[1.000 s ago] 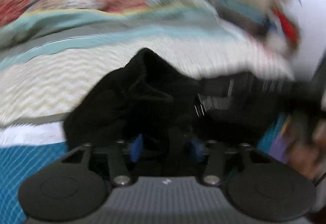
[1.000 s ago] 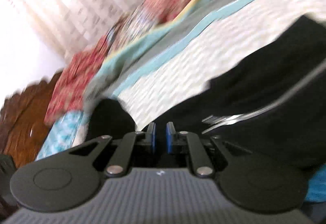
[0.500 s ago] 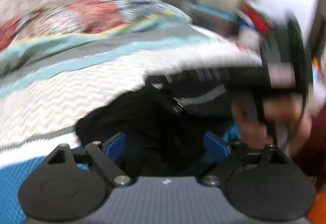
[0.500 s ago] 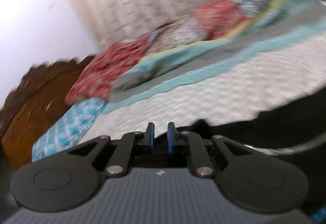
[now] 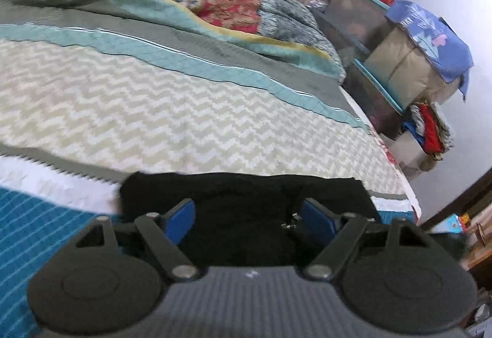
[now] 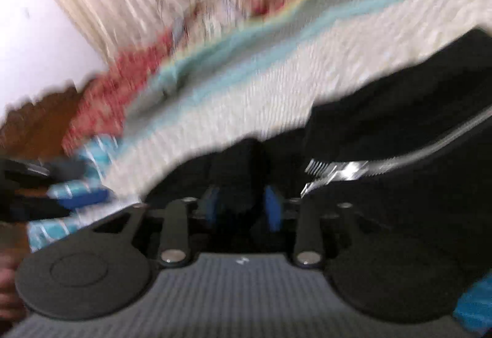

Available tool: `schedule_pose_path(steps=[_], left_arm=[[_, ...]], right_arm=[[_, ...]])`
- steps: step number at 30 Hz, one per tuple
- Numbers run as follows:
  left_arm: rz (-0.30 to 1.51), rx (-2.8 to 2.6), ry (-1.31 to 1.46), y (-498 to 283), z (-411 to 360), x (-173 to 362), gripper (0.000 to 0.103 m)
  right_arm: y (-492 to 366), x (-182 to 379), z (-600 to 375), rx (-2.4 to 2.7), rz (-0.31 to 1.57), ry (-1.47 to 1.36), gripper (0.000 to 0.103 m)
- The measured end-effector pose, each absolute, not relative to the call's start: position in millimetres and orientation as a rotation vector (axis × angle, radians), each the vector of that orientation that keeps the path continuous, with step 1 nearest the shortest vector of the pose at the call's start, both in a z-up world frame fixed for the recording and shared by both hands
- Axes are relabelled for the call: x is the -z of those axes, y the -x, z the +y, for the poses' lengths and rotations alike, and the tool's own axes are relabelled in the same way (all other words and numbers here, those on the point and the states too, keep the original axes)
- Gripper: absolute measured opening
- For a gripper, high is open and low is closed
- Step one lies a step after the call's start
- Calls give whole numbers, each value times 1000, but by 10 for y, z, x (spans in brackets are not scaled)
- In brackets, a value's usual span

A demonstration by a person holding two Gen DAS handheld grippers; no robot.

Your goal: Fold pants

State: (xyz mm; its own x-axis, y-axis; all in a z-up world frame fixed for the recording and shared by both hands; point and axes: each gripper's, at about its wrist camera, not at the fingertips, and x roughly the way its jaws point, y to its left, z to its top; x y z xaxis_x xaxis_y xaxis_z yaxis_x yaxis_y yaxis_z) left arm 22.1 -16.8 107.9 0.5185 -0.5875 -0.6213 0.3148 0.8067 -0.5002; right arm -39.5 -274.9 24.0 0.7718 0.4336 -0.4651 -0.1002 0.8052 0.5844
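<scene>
pants (image 5: 246, 209): black, bunched on the bed (image 5: 184, 110) near its front edge, under both claws.
feel: probably soft, light and limp; will sag.
left claw (image 5: 247, 216): spread wide, jaws just narrowed slightly, cloth between but unpinched.
right claw (image 6: 243, 209): released, jaws just opening, cloth between.
hold: waistband or hem corners.

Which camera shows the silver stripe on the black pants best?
The right wrist view: the silver stripe runs across the black pants there, though blurred. The left wrist view is sharp but shows only dark cloth with a small glint of it.
</scene>
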Motion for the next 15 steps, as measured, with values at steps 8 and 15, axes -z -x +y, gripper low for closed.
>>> schedule_pose_path(steps=[8,15], left_arm=[[1011,540,230,-469,-672,-511,64],[1014,468,-17,-414,-999,-360,67]], right_arm=[[1023,-523,-4030,85,409,-568,60],[927,-140,-4375,196,498,-701,66]])
